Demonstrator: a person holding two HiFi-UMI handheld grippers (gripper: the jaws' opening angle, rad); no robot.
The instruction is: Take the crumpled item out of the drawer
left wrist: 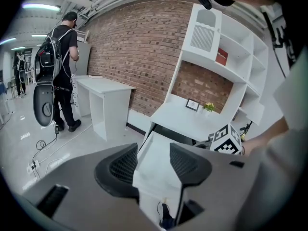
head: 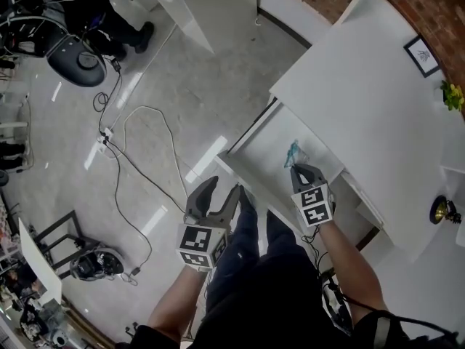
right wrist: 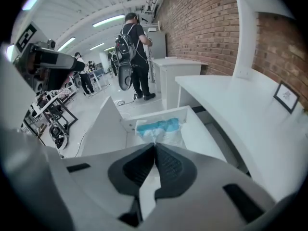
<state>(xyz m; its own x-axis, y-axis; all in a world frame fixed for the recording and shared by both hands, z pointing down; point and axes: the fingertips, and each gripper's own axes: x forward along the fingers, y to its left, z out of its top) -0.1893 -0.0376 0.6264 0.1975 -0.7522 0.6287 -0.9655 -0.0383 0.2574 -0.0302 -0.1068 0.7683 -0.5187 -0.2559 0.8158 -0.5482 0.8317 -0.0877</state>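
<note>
My right gripper [right wrist: 154,146] points steeply down, its jaws pinched together on a corner of the crumpled item [right wrist: 159,129]. The item is over the open drawer [head: 265,140], close to the counter's edge, I think ready to come out. My left gripper [left wrist: 153,162] hovers near the drawer's front corner, jaws wide apart and empty, out of the way.

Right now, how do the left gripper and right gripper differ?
The left gripper has its jaws apart and empty; the right gripper has its jaws pinched on the crumpled item, which is blue and white. The left gripper sits by the front corner of the drawer; the right gripper is above the drawer's inside. Both point downward.
</note>
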